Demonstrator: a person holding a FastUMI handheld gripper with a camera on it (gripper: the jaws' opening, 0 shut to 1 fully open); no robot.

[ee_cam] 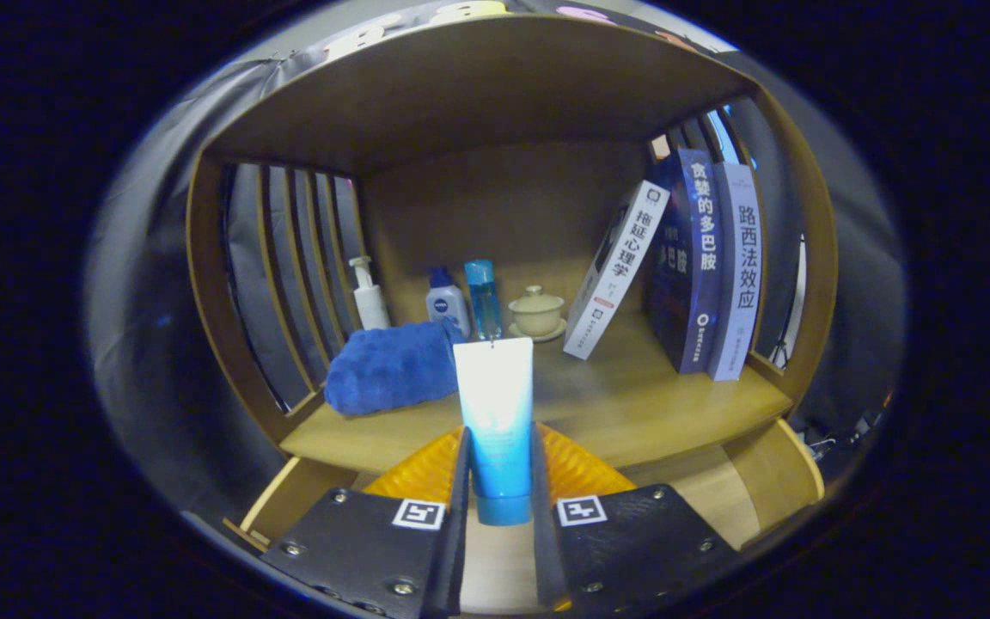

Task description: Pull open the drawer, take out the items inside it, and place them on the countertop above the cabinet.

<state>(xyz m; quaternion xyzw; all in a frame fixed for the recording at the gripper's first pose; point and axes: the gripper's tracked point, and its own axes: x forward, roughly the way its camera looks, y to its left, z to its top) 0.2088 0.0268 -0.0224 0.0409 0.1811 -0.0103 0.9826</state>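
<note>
Gripping tube (496,421) between both fingers of gripper (499,481), cap end down, flat crimped end up, fingers pressing on lower half from left and right. Hanging above open drawer (783,473), light wooden walls showing near left and near right, tube thus already out of drawer, not yet on countertop (632,404).

Lying just beyond, left: folded blue towel (392,368) near slatted left side of cabinet. Standing behind towel, far left to centre: white pump bottle (368,297), small blue-capped bottle (447,303), slim clear-blue bottle (484,297), lidded cup on saucer (536,314). Leaning far right: three books (693,266), nearest one tilted against other two.

Risking, by judgement: tube slipping or swinging in grip, being smooth and held low; tube toppling if set upright on narrow cap; tall upper end knocking towel or bottles if carried too far left; landing spot looking safest on bare wood right of towel, short of tilted book.
</note>
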